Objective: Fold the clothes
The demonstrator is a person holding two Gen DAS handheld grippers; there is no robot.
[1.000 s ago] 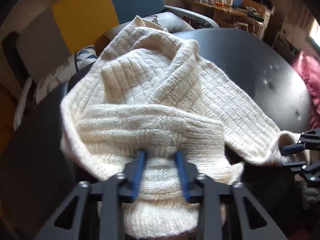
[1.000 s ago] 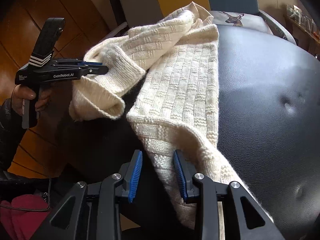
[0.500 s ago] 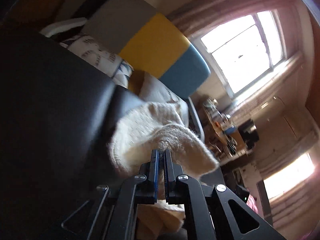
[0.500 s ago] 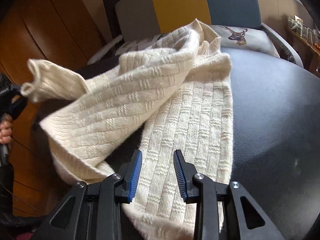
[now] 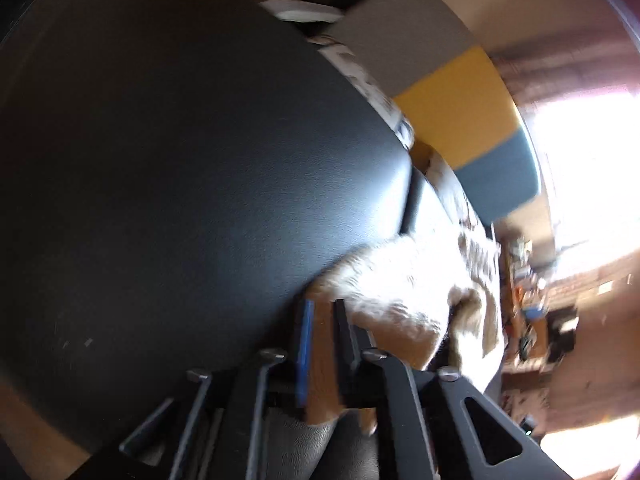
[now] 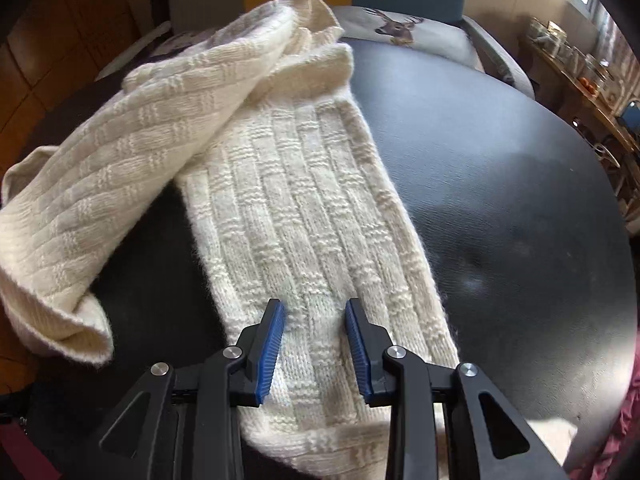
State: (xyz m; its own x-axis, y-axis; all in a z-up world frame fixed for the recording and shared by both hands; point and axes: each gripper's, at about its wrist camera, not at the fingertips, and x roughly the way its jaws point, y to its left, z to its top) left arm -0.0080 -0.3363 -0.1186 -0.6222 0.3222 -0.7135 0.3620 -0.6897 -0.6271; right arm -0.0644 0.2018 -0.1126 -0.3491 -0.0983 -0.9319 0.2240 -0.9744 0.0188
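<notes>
In the blurred left wrist view, we see our left gripper (image 5: 320,344) clamped narrow on a fold of the cream knit sweater (image 5: 404,284), which lies on the black padded surface (image 5: 180,160). In the right wrist view, our right gripper (image 6: 314,344) hovers with jaws wide over the sweater's flat sleeve (image 6: 304,216), beside a second, rumpled sleeve (image 6: 100,184).

The left wrist view is tilted and smeared with motion blur; a window (image 5: 592,168) at right is blown out to white, and the sweater (image 5: 404,280) glares where that light strikes it. The right wrist view is sharp and evenly daylit, with a soft sheen on the black table (image 6: 500,184). Both views bend and darken toward the corners.
</notes>
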